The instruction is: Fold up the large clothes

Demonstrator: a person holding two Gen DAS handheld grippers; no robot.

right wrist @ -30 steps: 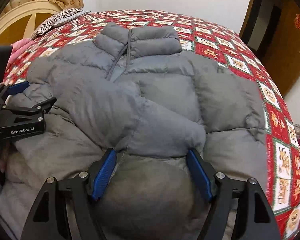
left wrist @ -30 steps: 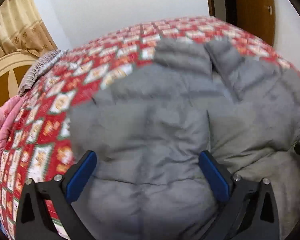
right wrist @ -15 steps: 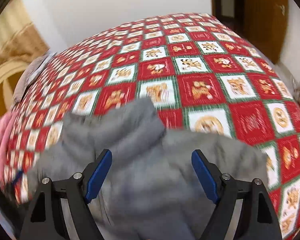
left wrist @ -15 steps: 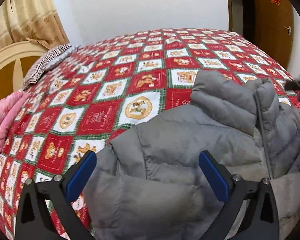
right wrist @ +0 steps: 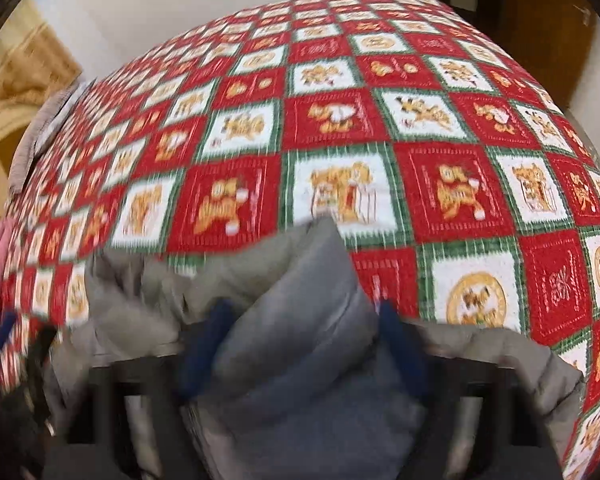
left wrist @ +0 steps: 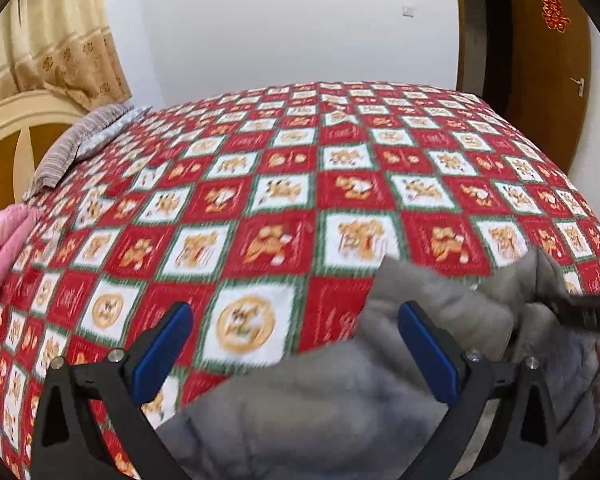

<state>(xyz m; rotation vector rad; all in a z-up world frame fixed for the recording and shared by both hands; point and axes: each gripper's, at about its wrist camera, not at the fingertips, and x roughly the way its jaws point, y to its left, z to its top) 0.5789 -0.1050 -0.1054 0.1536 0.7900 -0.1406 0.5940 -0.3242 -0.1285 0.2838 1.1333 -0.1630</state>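
A grey puffer jacket point(left wrist: 340, 412) lies at the near edge of a bed with a red, white and green checked bedspread point(left wrist: 300, 184). My left gripper point(left wrist: 296, 356) hangs open over the jacket's shoulder edge, its left pad above the bedspread, nothing pinched. In the right wrist view the jacket's stand-up collar point(right wrist: 300, 312) rises between the blurred blue pads of my right gripper point(right wrist: 304, 348). Those jaws are closing and the pads lie against the collar's sides. The right gripper's dark frame point(left wrist: 588, 316) shows blurred at the right edge of the left wrist view.
A striped pillow point(left wrist: 84, 136) and a pink quilt point(left wrist: 0, 248) lie along the bed's left side by a cream headboard point(left wrist: 4, 128). A brown door point(left wrist: 548, 80) stands at the back right. Open bedspread stretches beyond the jacket.
Both grippers have swept from the jacket's body up to its collar end, so the bedspread fills the views. The right jaws have come in around the collar.
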